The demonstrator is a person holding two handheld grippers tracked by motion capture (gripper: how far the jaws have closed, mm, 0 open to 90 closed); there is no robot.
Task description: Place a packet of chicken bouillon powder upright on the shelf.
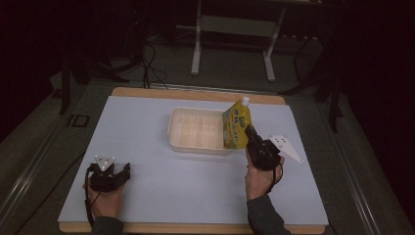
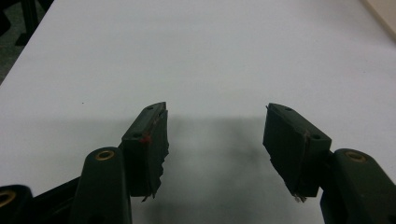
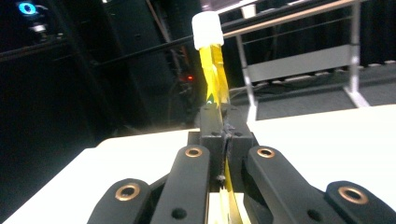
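A yellow-green spouted pouch (image 1: 237,125) with a white cap (image 3: 208,29) stands upright at the white tray's (image 1: 178,139) right edge, clenched in the right gripper (image 1: 250,132). The left gripper (image 2: 215,140) rests spread wide on the counter (image 1: 161,181).

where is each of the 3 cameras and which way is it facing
High view: fixed above the person's side, looking forward and down on the table; both forearms, left gripper and right gripper show.
Left gripper view: rides the left gripper, looking along its open jaws over bare table.
Right gripper view: rides the right gripper, looking along shut jaws at the yellow pouch.
Shared: the pouch, also in the high view beside the white tray.
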